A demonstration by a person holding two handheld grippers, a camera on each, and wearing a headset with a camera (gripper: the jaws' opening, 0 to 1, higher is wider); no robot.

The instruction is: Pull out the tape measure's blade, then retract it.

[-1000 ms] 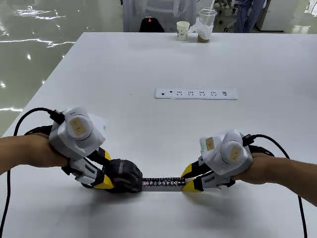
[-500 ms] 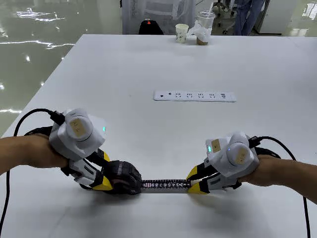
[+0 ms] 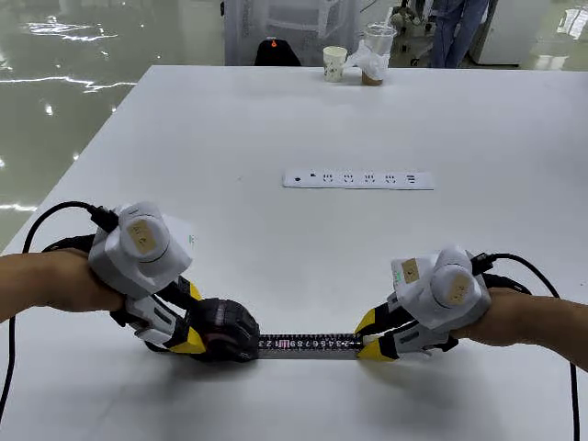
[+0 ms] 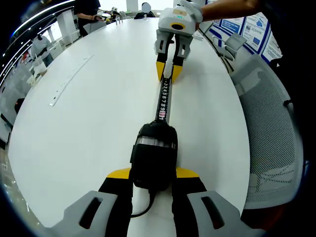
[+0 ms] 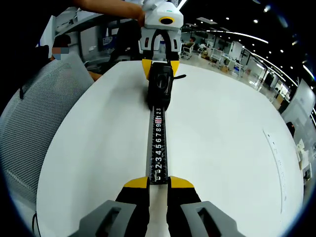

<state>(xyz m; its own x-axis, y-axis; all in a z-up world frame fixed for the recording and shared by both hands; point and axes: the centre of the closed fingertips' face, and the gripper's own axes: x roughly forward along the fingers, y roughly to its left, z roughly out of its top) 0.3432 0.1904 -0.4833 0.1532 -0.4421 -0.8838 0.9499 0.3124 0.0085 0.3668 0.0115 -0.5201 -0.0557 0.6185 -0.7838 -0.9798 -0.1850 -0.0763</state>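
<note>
Tape measure blade [image 3: 308, 344] being held extended low along the white surface [image 3: 276, 119].
The left hand-held gripper [image 3: 197, 338] is clamping the black tape measure case [image 3: 225, 329] between its yellow-tipped jaws, near the surface's front edge. The right hand-held gripper [image 3: 369, 336] is pinching the free end of the blade, jaws closed together on it. The blade is running straight between the two, numerals facing up. A white power strip [image 3: 356, 179] is lying well beyond, mid-surface; cups [image 3: 337, 61] are standing at the far edge.
</note>
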